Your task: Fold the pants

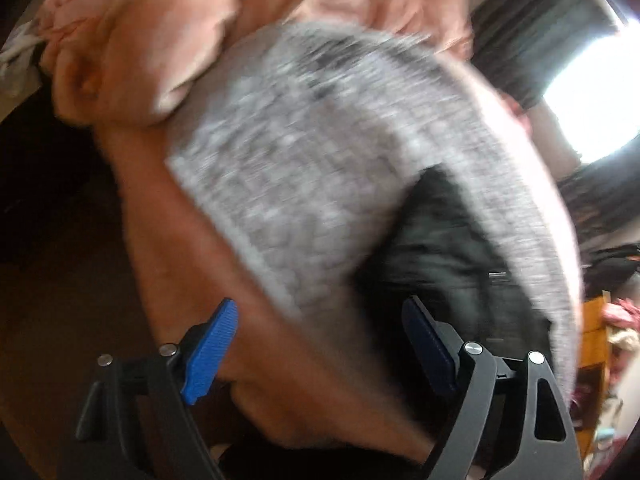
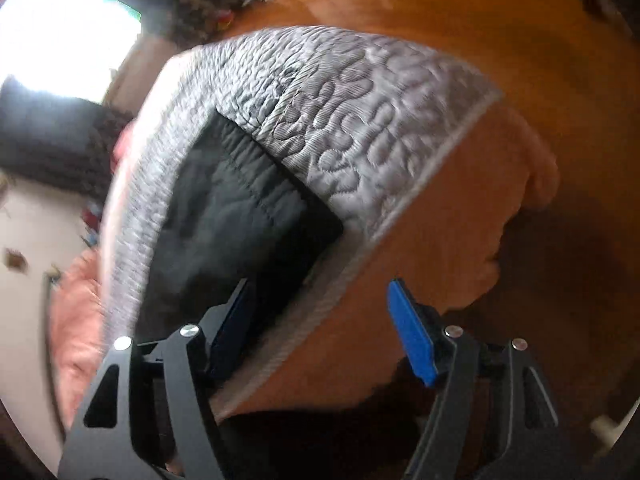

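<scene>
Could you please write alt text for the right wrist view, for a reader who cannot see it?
An open right claw with blue pads reaches toward dark pants lying on a grey quilted mattress. Beyond the mattress edge lies a wooden floor; the picture is motion-blurred.

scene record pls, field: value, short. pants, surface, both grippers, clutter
pants: dark pants, lying on the mattress near its corner
surface: grey quilted mattress
left gripper: open, empty, short of the pants
right gripper: open, empty, at the mattress edge
clutter: pink bedding bunched at the far side
image quality: motion blur in both views
</scene>
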Available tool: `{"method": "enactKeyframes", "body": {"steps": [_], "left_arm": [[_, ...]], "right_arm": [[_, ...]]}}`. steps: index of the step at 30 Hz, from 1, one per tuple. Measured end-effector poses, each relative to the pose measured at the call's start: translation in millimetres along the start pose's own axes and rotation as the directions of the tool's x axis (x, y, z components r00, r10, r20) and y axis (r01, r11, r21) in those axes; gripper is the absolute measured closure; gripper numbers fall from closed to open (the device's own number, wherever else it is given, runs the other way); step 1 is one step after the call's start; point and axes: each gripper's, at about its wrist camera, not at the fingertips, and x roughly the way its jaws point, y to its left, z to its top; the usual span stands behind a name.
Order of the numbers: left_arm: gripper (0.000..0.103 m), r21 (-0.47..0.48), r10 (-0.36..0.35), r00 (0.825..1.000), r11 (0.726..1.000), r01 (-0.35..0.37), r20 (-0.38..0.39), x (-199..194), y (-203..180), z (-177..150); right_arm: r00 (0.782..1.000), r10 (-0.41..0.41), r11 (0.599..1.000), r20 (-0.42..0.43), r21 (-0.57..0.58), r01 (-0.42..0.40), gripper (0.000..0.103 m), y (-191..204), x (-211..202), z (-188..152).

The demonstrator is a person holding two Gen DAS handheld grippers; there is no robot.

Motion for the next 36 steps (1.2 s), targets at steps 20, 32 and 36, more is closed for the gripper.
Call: {"method": "enactKeyframes", "body": {"steps": [20,32,36], "left_arm": [[0.078,0.093,0.105,0.989,0.991,-0.096,-0.108,62,-55,-6],[0.02,0.159,0.131,0.989,0.977,-0.14,0.066,10,-73,-14],[0.02,0.217,0.029,0.999,0.975,-0.035,0.034,-3,-97,-37]], "right_arm": [[0.981,0.191,0.981,-0.023,0.024,-0.19,0.098,28,55,11],[0.975,0.217,0.974,-0.045,0.073,-0.214,0.056,16,51,0],[0.967,0.246,0.965,-0.064,0.116,-0.237,0.055,15,53,-8]]}}
